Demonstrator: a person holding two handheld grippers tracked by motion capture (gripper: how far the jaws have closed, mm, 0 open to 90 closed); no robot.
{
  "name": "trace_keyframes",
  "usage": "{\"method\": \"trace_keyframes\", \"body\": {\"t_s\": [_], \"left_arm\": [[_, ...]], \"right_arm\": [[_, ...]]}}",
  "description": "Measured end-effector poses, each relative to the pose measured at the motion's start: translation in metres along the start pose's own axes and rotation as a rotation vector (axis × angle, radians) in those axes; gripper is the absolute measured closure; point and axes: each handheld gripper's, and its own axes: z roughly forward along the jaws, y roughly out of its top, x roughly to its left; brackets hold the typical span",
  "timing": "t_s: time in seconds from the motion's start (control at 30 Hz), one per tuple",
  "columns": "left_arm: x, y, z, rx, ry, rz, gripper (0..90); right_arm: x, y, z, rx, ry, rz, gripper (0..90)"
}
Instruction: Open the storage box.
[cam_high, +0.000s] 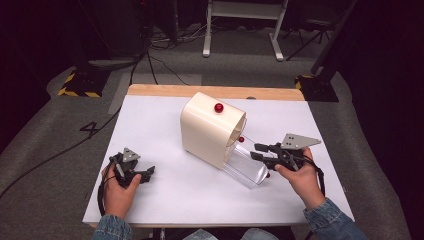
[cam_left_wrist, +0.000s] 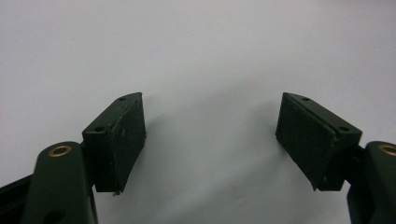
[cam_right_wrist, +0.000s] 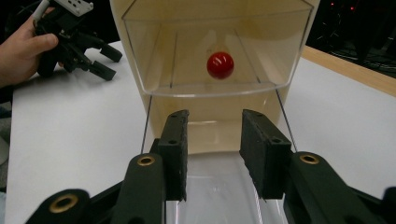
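Lying on its side on the white surface (cam_high: 165, 195), a cream plastic bread-bin-shaped box (cam_high: 207, 130) with a clear plastic roll-front lid (cam_high: 246, 167) is seen ahead of the right gripper (cam_high: 258, 151). A small red ball knob (cam_right_wrist: 220, 65) is seen through the clear lid, straight ahead of and above the right fingers (cam_right_wrist: 175, 144). These fingers are set narrowly apart; the clear lid's edge passes in the gap between them, though whether the pads press on it cannot be told. A second red knob (cam_high: 219, 107) is seen on the box's upper side. The left gripper (cam_high: 145, 175) is held well apart from the box, off to its left, low over the bare surface. Its fingers (cam_left_wrist: 122, 135) are spread wide, with nothing between them.
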Motion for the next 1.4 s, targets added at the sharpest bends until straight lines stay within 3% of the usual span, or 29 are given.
{"method": "trace_keyframes", "body": {"t_s": [0.37,0.6,0.87,1.17,1.4], "left_arm": [[0.000,0.000,0.000,0.002,0.000,0.001,24.4],[0.000,0.000,0.000,0.001,0.000,0.001,24.3],[0.000,0.000,0.000,0.002,-0.001,0.001,24.4],[0.000,0.000,0.000,0.002,0.000,0.000,24.3],[0.000,0.000,0.000,0.000,0.000,0.000,24.4]], "right_arm": [[-0.005,0.010,0.029,-0.024,-0.004,0.023,58.8],[-0.007,0.010,0.038,-0.027,0.007,0.014,66.7],[-0.007,0.013,0.035,-0.072,0.009,0.001,70.5],[-0.005,0.013,0.033,-0.075,0.005,-0.020,74.5],[-0.005,0.013,0.014,-0.088,0.004,-0.021,74.4]]}}
